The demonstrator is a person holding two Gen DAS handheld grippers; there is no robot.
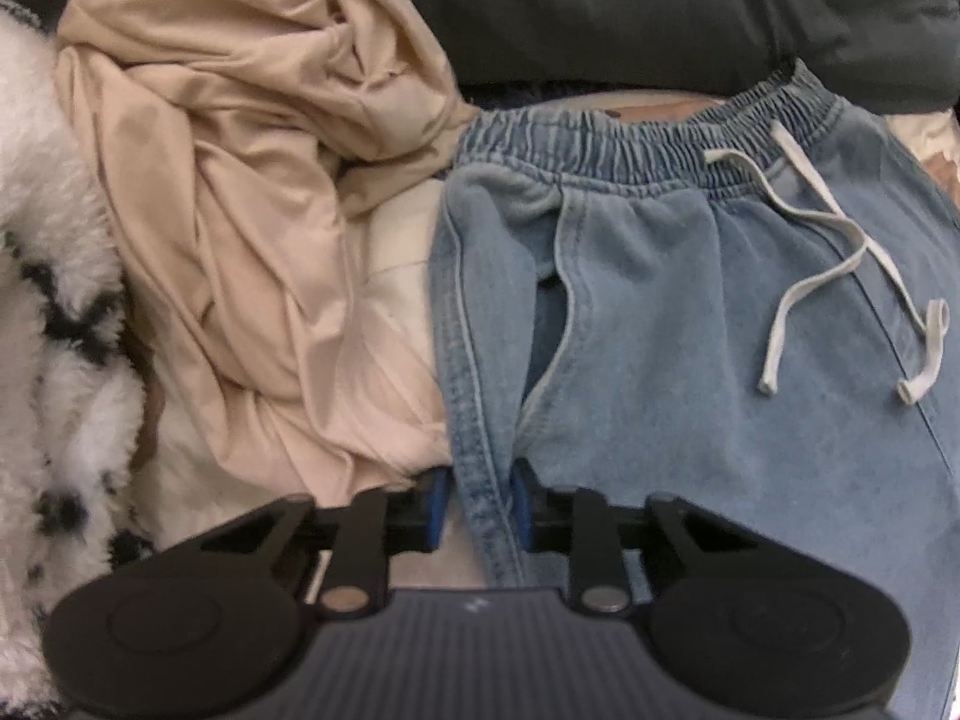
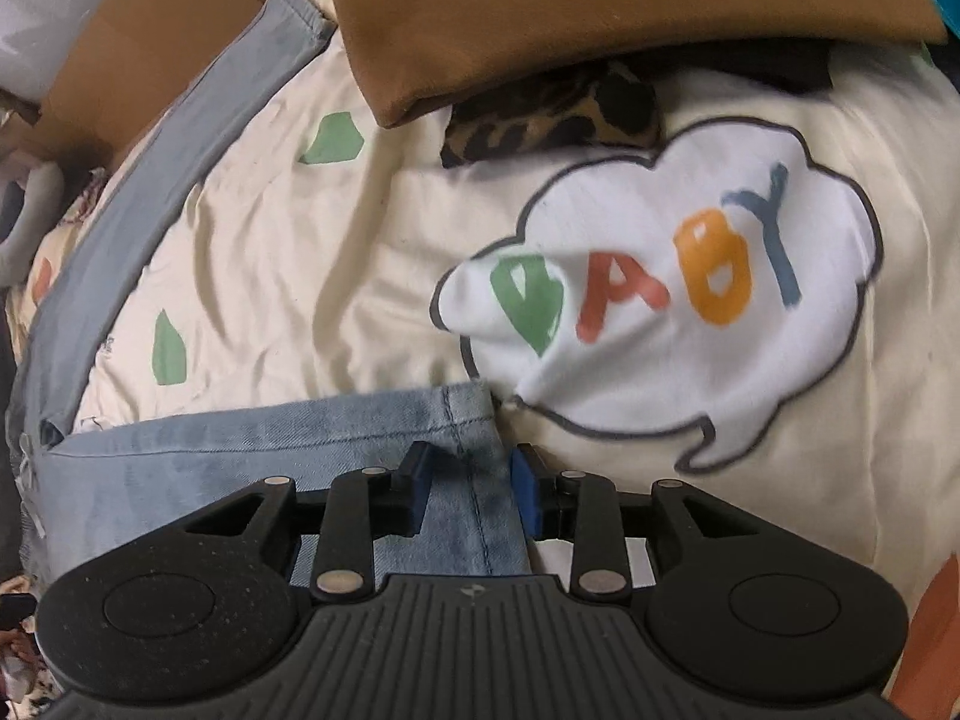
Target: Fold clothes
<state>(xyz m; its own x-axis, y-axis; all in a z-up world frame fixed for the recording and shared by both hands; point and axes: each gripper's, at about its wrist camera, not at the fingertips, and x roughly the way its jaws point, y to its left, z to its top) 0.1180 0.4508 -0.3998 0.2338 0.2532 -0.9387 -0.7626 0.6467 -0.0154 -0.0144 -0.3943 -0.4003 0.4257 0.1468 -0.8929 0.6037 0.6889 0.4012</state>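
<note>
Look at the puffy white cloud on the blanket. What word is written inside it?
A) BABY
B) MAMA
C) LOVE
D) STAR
A: inside the white cloud on the cream blanket, four coloured letters spell BABY, a green B, a red A, an orange B and a blue Y.

1. The left gripper (image 1: 478,507) has a black body with two rounded side lobes, each marked by a raised round disc.
2. Its middle part is dark grey and ribbed, with a small pale mark.
3. Black link arms carry silver round pins.
4. The right gripper (image 2: 468,489) has the same build; its fingertips (image 2: 528,495) have blue pads.
</note>
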